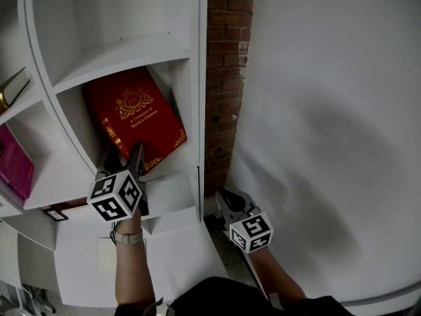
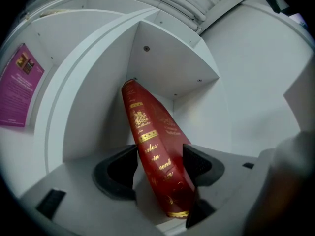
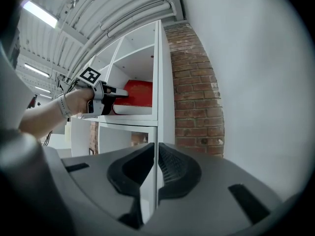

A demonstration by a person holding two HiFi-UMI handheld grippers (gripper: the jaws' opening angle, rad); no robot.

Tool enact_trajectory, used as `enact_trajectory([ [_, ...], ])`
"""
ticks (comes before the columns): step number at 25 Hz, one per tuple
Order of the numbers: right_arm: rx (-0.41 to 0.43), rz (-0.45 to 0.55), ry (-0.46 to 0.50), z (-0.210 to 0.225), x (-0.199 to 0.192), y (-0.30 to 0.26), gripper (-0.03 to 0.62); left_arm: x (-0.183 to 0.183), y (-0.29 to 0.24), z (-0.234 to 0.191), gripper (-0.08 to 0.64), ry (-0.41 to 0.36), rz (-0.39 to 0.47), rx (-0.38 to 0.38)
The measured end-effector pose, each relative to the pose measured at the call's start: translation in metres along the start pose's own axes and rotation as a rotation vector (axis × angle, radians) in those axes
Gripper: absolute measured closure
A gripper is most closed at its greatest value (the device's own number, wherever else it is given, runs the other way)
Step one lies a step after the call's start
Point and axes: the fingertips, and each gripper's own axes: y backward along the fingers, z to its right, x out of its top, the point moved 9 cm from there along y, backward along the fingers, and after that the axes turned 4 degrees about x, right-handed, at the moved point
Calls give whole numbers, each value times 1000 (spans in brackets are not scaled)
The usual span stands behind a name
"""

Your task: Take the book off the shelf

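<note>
A thick red book [image 1: 135, 120] with gold lettering leans tilted in a cell of the white shelf [image 1: 125, 51]. My left gripper [image 1: 128, 158] reaches into that cell at the book's lower corner. In the left gripper view the book [image 2: 152, 146] stands between the wide jaws of the left gripper [image 2: 160, 154]. One pad lies along the cover, the other sits close beside the spine, and no squeeze shows. The right gripper view shows that gripper [image 3: 106, 98] at the red book [image 3: 138, 91]. My right gripper [image 1: 227, 203] hangs low beside the shelf, shut and empty [image 3: 156, 168].
A brick pillar [image 1: 223, 78] runs down right of the shelf, with a white wall [image 1: 329, 110] beyond it. A magenta book [image 1: 13, 166] stands in the cell to the left [image 2: 19, 85]. A white shelf board [image 1: 171, 196] juts out below the red book.
</note>
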Motion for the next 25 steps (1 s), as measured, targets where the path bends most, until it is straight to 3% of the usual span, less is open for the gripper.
enact_trajectory([
  [14, 54, -6, -6, 10, -5, 20, 561, 0, 30, 24, 291, -42, 111, 17],
  [18, 65, -1, -6, 11, -5, 26, 560, 3, 39, 31, 298, -5, 159, -13],
  [25, 72, 0, -15, 16, -11, 33, 560, 5, 45, 38, 311, 136, 231, -63],
])
